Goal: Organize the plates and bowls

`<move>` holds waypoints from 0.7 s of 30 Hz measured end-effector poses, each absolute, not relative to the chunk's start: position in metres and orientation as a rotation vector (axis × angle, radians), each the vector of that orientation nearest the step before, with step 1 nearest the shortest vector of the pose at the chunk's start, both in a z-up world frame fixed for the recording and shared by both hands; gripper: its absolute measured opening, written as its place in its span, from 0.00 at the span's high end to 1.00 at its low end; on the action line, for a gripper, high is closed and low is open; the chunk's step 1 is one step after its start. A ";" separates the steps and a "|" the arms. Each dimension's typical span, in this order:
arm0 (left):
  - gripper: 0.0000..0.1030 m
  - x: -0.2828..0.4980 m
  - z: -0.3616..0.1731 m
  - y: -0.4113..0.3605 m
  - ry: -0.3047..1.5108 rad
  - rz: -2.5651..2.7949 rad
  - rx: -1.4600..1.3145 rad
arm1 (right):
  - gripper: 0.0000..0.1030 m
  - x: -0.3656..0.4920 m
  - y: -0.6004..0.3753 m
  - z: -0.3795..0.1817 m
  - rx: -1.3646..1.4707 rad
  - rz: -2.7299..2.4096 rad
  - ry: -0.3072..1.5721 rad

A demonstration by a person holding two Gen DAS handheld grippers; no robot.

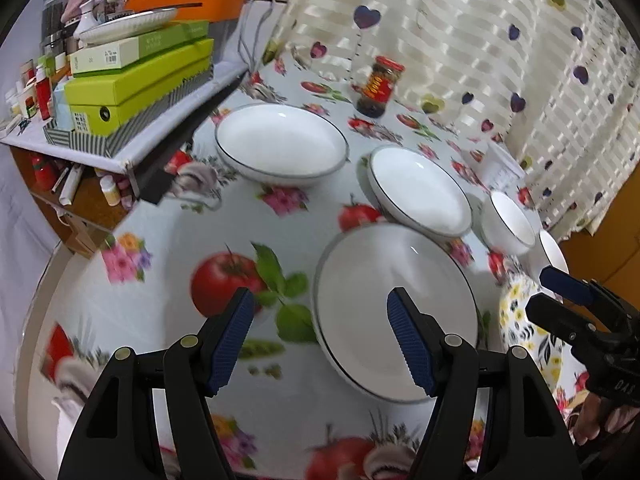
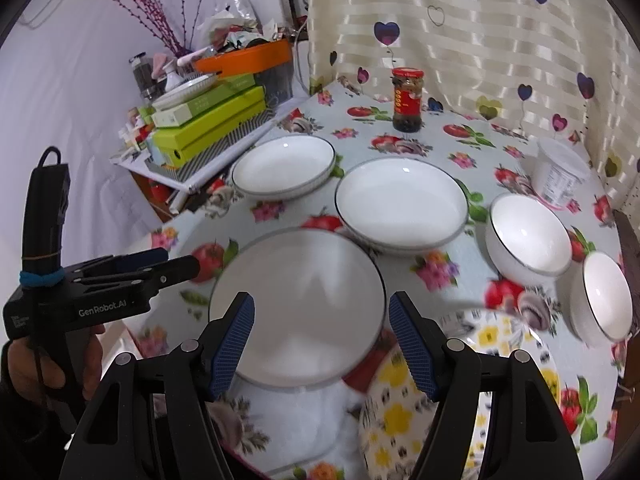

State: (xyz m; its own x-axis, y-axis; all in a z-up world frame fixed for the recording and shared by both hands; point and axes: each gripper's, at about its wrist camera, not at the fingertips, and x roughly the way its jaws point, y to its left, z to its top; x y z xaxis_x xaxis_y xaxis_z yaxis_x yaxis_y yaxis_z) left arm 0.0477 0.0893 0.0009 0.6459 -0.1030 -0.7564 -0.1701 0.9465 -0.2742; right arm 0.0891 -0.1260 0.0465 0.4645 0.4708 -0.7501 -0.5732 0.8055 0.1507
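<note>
Plates and bowls lie unstacked across the bench (image 2: pixel 280 408), the nearest white plate (image 2: pixel 298 306) at centre frame, two bowls (image 2: pixel 530 236) at right; both the left gripper (image 1: pixel 320 344) and right gripper (image 2: pixel 322 344) hover spread and empty, so sorting appears barely begun.

Three plates (image 2: pixel 296 304) on table (image 2: pixel 400 132), two bowls (image 2: pixel 528 236) right, jar (image 2: pixel 407 100) behind

Your left claw (image 1: pixel 320 340) and right claw (image 2: pixel 322 342) are black plastic with ribbed blue pads (image 2: pixel 234 346) and silver pivot screws. White "GenRobot.AI" lettering, a blue band and a black cable mark one handle.
</note>
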 end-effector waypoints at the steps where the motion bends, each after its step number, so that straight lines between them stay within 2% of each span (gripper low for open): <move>1: 0.32 0.051 0.003 0.095 0.868 0.046 -0.339 | 0.31 0.096 -0.121 0.048 -0.125 0.647 0.884; 6: 0.32 0.073 0.014 0.120 0.843 0.075 -0.336 | 0.32 0.130 -0.096 0.055 -0.099 0.677 0.900; 8: 0.32 0.085 0.015 0.131 0.848 0.061 -0.355 | 0.37 0.141 -0.086 0.055 -0.088 0.688 0.911; 10: 0.32 0.095 0.016 0.137 0.843 0.086 -0.333 | 0.46 0.158 -0.073 0.051 -0.066 0.708 0.938; 18: 0.33 0.143 0.007 0.183 0.827 0.137 -0.337 | 0.54 0.214 -0.033 0.024 -0.019 0.724 1.029; 20: 0.35 0.155 0.000 0.193 0.845 0.147 -0.351 | 0.56 0.230 -0.022 0.016 -0.008 0.718 1.063; 21: 0.39 0.160 -0.004 0.197 0.855 0.146 -0.358 | 0.57 0.235 -0.019 0.013 -0.004 0.716 1.071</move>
